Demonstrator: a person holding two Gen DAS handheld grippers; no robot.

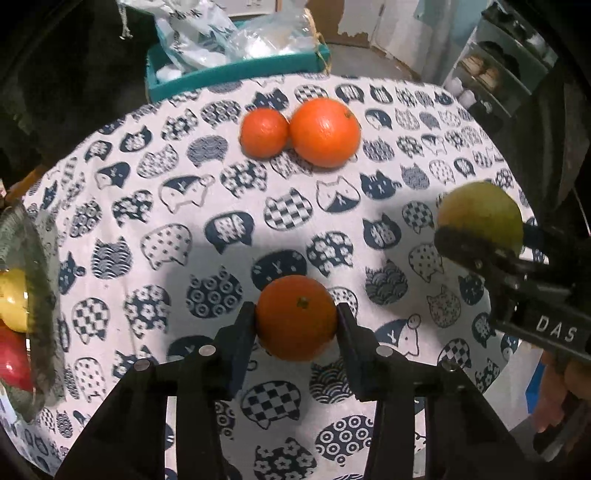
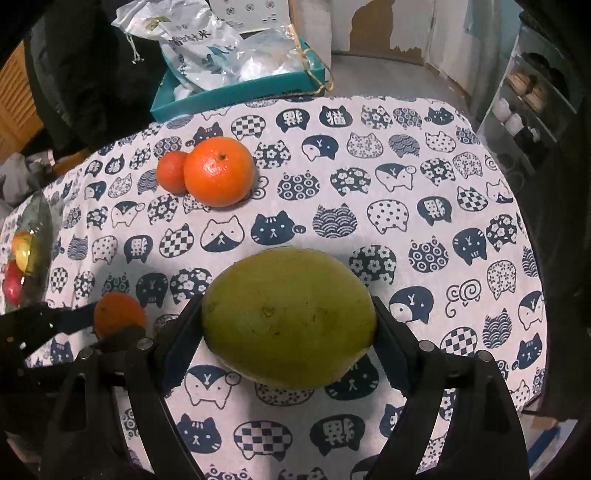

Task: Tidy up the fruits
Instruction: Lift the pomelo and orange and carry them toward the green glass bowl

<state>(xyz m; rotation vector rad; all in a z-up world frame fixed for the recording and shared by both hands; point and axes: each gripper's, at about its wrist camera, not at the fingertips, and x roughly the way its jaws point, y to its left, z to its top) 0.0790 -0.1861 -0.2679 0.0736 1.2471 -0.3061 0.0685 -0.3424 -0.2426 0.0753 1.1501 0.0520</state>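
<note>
Glass bowl (image 1: 35, 295) at the far left edge of the bench (image 1: 184, 206), holding a yellow fruit (image 1: 13, 299) above a red fruit (image 1: 14, 363); contents otherwise unclear through the glass. Bench covered by a white cloth (image 2: 332, 221) printed with navy cat heads. Left tool (image 1: 297, 319): both fingers pressed against the sides of an orange (image 1: 295, 317), stem end facing up, held low over the cloth near the front edge; the same fruit shows at the lower left of the right wrist view. Small mandarin (image 1: 264, 133) and large orange (image 1: 325, 131) on the cloth toward the far side, touching each other, mandarin to the left, well apart from both tools. Teal tray (image 1: 236, 70) beyond the bench's far edge, carrying crumpled plastic bags (image 1: 207, 33). Right tool (image 2: 288, 325): fingers clamped on the two ends of a green mango (image 2: 288, 317), lying sideways between them above the cloth; in the left wrist view it appears at the right edge, held well apart from the gripped orange. Shelf unit (image 2: 532, 96) with jars and dark items in the background at the far right.
</note>
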